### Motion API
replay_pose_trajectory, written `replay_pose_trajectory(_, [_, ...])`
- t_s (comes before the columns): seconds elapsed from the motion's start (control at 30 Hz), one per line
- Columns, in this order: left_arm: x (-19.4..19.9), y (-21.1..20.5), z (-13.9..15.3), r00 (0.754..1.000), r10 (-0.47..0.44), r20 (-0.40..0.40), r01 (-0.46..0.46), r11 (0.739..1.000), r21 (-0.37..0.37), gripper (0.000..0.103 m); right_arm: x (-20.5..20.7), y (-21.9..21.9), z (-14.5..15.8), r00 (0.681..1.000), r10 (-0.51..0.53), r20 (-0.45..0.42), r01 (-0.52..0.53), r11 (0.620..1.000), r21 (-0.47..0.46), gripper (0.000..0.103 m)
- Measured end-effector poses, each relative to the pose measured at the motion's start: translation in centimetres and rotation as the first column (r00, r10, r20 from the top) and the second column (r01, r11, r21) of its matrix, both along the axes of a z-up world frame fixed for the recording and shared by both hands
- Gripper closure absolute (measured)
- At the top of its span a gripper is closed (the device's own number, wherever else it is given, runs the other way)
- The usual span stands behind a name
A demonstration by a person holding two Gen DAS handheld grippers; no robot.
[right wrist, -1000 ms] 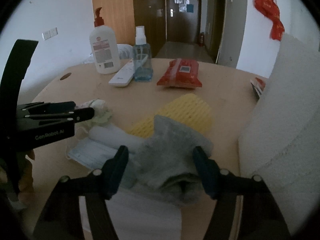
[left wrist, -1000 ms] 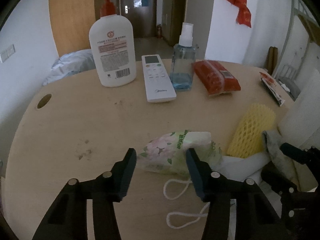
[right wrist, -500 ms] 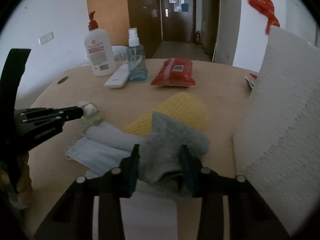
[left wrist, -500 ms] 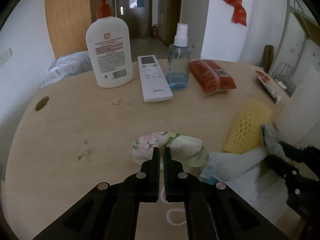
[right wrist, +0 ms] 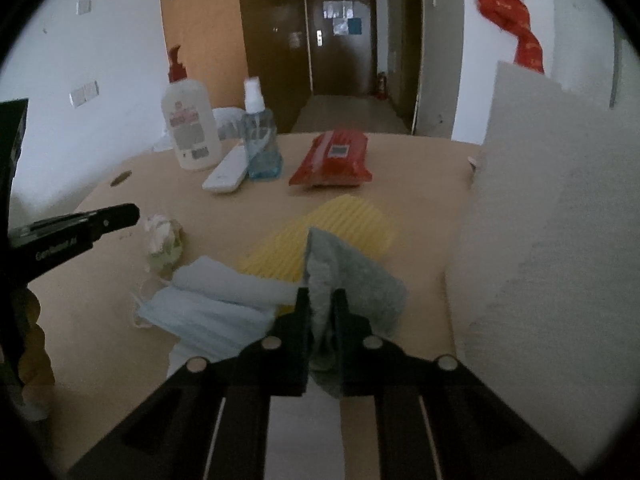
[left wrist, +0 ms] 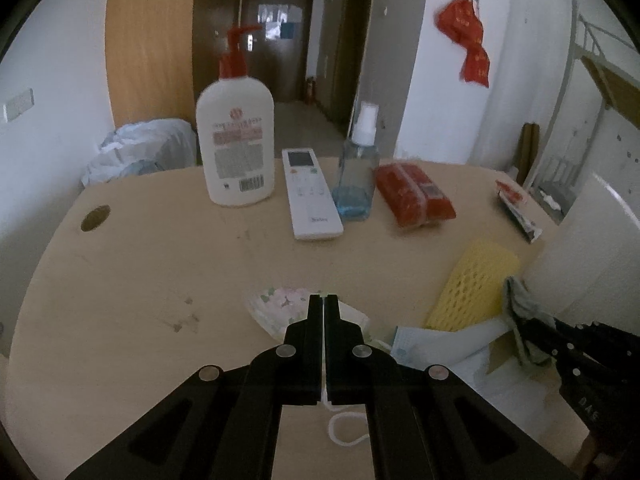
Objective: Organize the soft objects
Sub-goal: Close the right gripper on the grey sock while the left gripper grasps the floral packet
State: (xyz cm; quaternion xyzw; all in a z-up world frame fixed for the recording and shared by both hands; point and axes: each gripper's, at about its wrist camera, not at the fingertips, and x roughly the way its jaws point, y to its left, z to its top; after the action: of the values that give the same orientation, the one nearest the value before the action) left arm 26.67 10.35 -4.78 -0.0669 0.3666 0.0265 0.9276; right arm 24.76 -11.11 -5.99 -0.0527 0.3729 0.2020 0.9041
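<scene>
My left gripper (left wrist: 322,300) is shut, pinching the near edge of a floral tissue pack (left wrist: 276,300) low over the round wooden table (left wrist: 140,280). In the right wrist view the same pack (right wrist: 160,240) bunches up beside the left gripper (right wrist: 134,212). My right gripper (right wrist: 321,294) has its jaws closing, and its pads squeeze a grey cloth (right wrist: 360,276) that stands up in a fold between them. The cloth rests on a yellow foam net sleeve (right wrist: 344,220). A blue face mask (right wrist: 200,316) lies just left of it.
At the far side of the table stand a white pump bottle (left wrist: 236,152), a white remote (left wrist: 310,196), a blue spray bottle (left wrist: 356,176) and a red packet (left wrist: 414,194). A tall white foam slab (right wrist: 540,220) blocks the right side. There is a hole (left wrist: 95,218) in the tabletop at left.
Both grippers went from wide open to closed: the left on the edge of the tissue pack, then rising a little, the right on the grey cloth, which now folds upward.
</scene>
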Motion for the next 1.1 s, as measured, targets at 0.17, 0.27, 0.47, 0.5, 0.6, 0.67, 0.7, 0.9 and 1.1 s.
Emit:
replay_pose_trajectory(0.17, [-1.3, -0.1, 1.5, 0.998, 0.004, 0.059, -0.004, 1.0, 0.01, 0.103, -0.9, -0.5, 1.2, 0.999, -0.017, 0.042, 0.016, 1.0, 0.024, 0.09])
replay_pose_trajectory(0.27, [-2.1, -0.3, 2.2, 0.996, -0.007, 0.091, 0.005, 1.0, 0.012, 0.103, -1.5, -0.7, 2.1, 0.997, -0.024, 0.067, 0.021, 0.999, 0.041, 0.09])
replay_pose_trajectory(0.47, [-2.9, -0.2, 2.7, 0.994, -0.033, 0.107, 0.035, 0.999, -0.01, 0.103, -2.6, -0.8, 3.4, 0.994, -0.027, 0.11, 0.02, 0.998, 0.063, 0.09])
replay_pose_trajectory(0.5, [-2.8, -0.2, 2.5, 0.994, -0.041, 0.103, 0.044, 0.999, -0.024, 0.103, -2.7, -0.8, 3.4, 0.993, -0.027, 0.111, 0.02, 0.998, 0.063, 0.09])
replay_pose_trajectory(0.6, [-2.0, -0.7, 1.5, 0.994, -0.091, 0.055, 0.093, 0.995, -0.026, 0.102, -2.7, -0.8, 3.2, 0.994, -0.024, 0.106, 0.017, 0.998, 0.064, 0.09])
replay_pose_trajectory(0.67, [-1.0, -0.8, 0.3, 0.996, -0.088, 0.003, 0.088, 0.995, -0.038, 0.102, -2.6, -0.8, 2.9, 0.995, -0.024, 0.1, 0.018, 0.998, 0.063, 0.09])
replay_pose_trajectory(0.7, [-0.4, -0.8, -0.4, 0.995, -0.094, -0.036, 0.092, 0.995, -0.046, 0.101, -2.5, -0.8, 2.7, 0.995, -0.021, 0.093, 0.016, 0.998, 0.062, 0.09])
replay_pose_trajectory(0.9, [1.3, -0.4, -2.6, 0.99, -0.045, -0.137, 0.041, 0.999, -0.033, 0.037, -2.3, -0.9, 2.5, 0.997, -0.006, 0.083, -0.001, 0.997, 0.079, 0.09])
replay_pose_trajectory(1.1, [1.0, -0.7, -2.0, 0.997, -0.023, -0.073, 0.025, 0.999, 0.035, 0.024, -2.0, -1.1, 2.1, 0.997, 0.008, 0.073, -0.015, 0.996, 0.091, 0.09])
